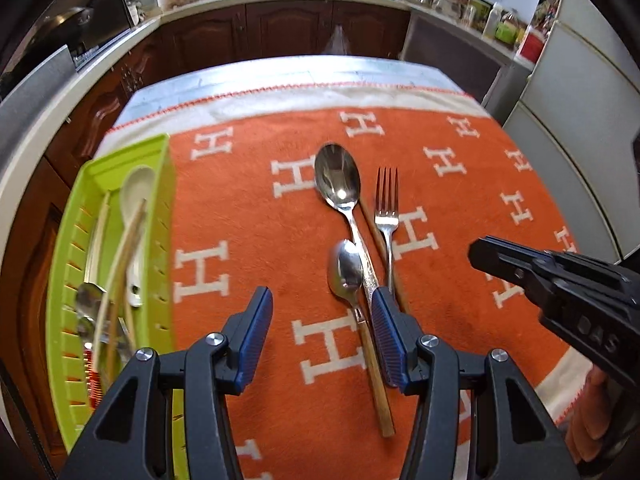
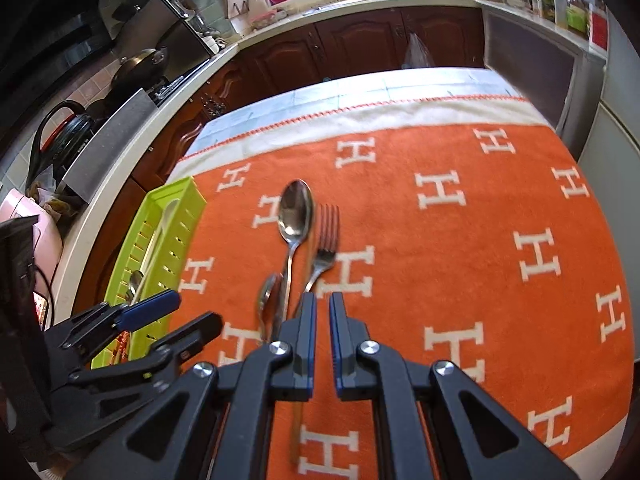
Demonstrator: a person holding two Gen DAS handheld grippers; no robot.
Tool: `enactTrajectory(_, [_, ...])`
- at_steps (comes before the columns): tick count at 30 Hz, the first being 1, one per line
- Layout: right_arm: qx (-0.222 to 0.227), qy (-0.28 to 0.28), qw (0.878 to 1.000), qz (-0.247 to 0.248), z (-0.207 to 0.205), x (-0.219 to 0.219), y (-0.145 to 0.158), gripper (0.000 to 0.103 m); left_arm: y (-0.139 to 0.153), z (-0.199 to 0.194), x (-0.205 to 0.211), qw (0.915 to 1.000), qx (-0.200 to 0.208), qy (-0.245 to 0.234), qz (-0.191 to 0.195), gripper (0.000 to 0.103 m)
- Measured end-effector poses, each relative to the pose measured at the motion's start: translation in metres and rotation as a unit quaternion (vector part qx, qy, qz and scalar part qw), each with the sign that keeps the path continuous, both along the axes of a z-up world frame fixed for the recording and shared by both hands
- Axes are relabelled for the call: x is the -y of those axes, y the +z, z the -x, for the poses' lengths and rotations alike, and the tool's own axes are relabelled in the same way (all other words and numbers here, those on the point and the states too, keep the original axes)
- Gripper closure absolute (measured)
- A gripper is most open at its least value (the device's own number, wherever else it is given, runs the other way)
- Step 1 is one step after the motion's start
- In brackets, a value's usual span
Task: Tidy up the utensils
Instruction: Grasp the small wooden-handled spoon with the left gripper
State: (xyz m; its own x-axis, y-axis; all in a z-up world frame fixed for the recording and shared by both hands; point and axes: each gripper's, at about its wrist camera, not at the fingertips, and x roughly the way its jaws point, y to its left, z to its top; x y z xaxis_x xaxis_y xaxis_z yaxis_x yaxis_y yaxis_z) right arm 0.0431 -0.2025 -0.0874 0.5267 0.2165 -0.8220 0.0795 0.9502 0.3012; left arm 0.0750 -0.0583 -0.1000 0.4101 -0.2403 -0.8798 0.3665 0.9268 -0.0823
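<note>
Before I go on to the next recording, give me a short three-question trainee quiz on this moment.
1. True or false: the left tongs are gripping a utensil.
2. Which holds the white spoon: A) green tray B) orange cloth C) counter?
3. Fill in: right of the large spoon lies a ____.

Key: 1 false, they are open and empty; 2 A; 3 fork.

The soft orange cloth [image 1: 256,216] has white H letters and a white edge. The plastic tray [image 1: 160,184] is bright green. The big shiny spoon [image 1: 338,178] is silver.
</note>
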Motion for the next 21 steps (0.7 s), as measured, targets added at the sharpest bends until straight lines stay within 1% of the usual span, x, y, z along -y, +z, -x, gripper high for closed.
enactTrajectory(5, [-0.009, 0.001, 1.0, -0.009, 0.002, 0.008, -0.014, 0.096, -0.017, -0.009, 0.01, 0.9997, -0.022, 0.004, 0.0, 0.053])
enactTrajectory(10, [-0.011, 0.004, 1.0, -0.02, 0.001, 0.012, -0.021, 0.096, -0.031, -0.015, 0.017, 0.9994, -0.029, 0.014, -0.015, 0.053])
enactTrajectory(12, [-0.013, 0.005, 1.0, -0.026, 0.0, 0.014, -0.023, 0.096, -0.033, -0.019, 0.017, 0.9991, -0.035, 0.02, -0.01, 0.054])
enactTrajectory(13, [-0.013, 0.005, 1.0, -0.027, 0.0, 0.014, -0.024, 0.096, -0.033, -0.02, 0.015, 0.999, -0.036, 0.025, -0.004, 0.059])
enactTrajectory(14, [-0.013, 0.006, 0.999, -0.029, 0.0, 0.015, -0.025, 0.096, -0.034, -0.021, 0.014, 0.9989, -0.038, 0.026, 0.002, 0.07])
enactTrajectory(15, [-0.014, 0.006, 0.999, -0.03, -0.001, 0.016, -0.026, 0.096, -0.033, -0.023, 0.013, 0.9988, -0.039, 0.027, 0.009, 0.074])
enactTrajectory(16, [-0.014, 0.007, 0.999, -0.031, -0.001, 0.017, -0.028, 0.096, -0.034, -0.024, 0.012, 0.9987, -0.041, 0.028, 0.014, 0.083])
enactTrajectory(17, [-0.014, 0.007, 0.999, -0.031, -0.001, 0.017, -0.029, 0.096, -0.035, -0.026, 0.012, 0.9984, -0.045, 0.029, 0.015, 0.087])
enactTrajectory(18, [-0.016, 0.007, 0.999, -0.032, -0.002, 0.018, -0.03, 0.096, -0.035, -0.026, 0.011, 0.9984, -0.046, 0.032, 0.014, 0.089])
enactTrajectory(21, [-0.018, 0.007, 0.999, -0.035, -0.002, 0.019, -0.032, 0.096, -0.035, -0.027, 0.008, 0.9979, -0.049, 0.034, 0.026, 0.089])
